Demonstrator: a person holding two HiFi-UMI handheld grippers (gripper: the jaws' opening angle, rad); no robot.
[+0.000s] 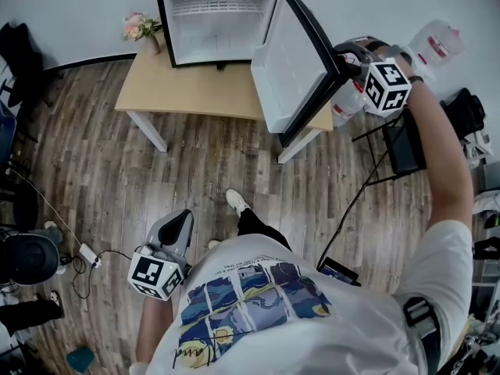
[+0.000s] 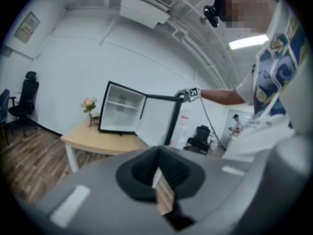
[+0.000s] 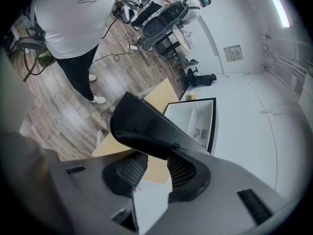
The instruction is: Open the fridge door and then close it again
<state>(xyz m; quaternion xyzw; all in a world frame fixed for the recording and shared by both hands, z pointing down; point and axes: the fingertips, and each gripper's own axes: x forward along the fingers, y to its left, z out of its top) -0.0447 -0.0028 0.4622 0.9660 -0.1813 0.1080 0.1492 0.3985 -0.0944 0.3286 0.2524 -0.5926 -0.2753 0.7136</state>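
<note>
Item: compact fridge [image 1: 217, 18], black casing, white liner, standing on the back edge of a light wooden table [image 1: 195, 92], somewhat toward its right end; interior looks bare, one wire shelf visible. Fridge door [image 1: 287, 65]: open wide, hinged on the right side, its free edge swung out over the table's right front corner, white moulded inner panel facing the person. Right gripper [image 1: 353, 59]: at the door's free edge, the two jaws closed on the black rim [image 3: 146, 129], one on each face of it. Left gripper [image 1: 176, 229]: low beside the person's leg, well apart from the table, jaws drawn together on nothing, only a thin slit showing between them. Also on the table: a small vase of pink flowers [image 1: 141, 26] at the back left corner. Handling, by estimate: the door is rigid and fairly light and should turn freely on its hinge; the glossy rim is probably slippery, so a firm pinch is advised. Best hold is the free edge, farthest from the hinge, where least force is needed. The cabinet is small and may slide on the table if pushed hard, so closing calls for a steady, even swing.
</note>
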